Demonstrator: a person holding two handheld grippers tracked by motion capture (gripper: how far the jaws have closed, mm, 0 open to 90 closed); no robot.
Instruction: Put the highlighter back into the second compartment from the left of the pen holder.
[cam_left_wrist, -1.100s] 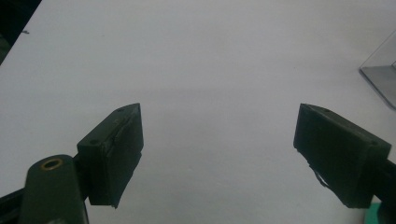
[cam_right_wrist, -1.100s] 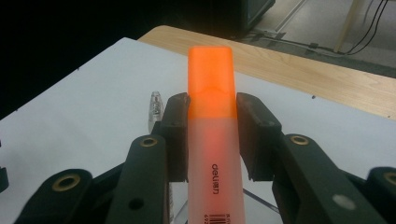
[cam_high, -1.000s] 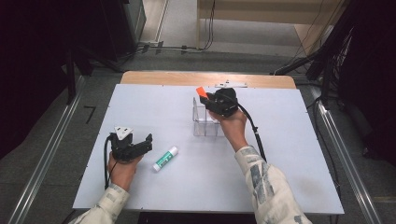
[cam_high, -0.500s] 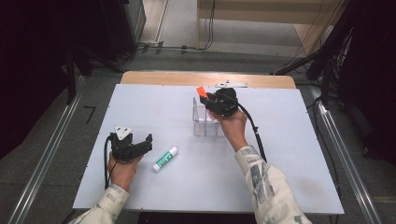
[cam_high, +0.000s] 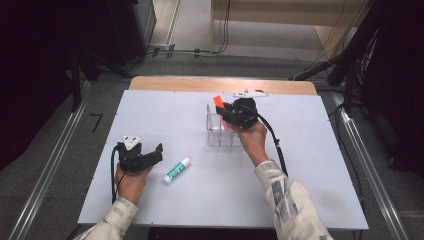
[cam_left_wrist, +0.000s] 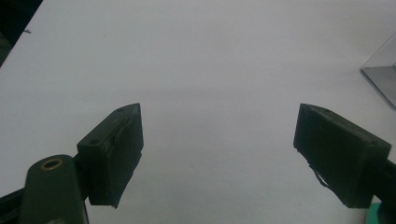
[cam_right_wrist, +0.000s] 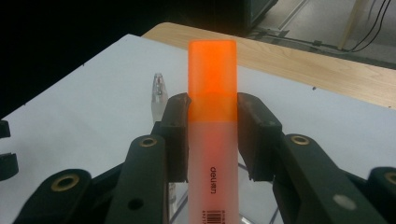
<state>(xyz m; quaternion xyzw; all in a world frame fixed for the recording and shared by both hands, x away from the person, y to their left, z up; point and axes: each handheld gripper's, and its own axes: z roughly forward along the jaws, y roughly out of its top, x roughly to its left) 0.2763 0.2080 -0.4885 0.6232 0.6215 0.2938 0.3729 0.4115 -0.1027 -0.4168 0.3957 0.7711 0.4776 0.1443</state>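
A white table (cam_high: 300, 190) lies mostly bare, broad open room at its near right. At its far centre, the right gripper (cam_high: 226, 111) clamps an orange highlighter (cam_right_wrist: 212, 121) above a clear organizer (cam_high: 220, 131). Near left, the left gripper (cam_high: 152, 152) gapes wide, just beside a glue stick (cam_high: 177, 169).

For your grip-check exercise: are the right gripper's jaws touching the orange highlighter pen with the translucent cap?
Touching. The right gripper view shows both jaws of the right gripper pressed flush against the orange highlighter pen, with no gap.
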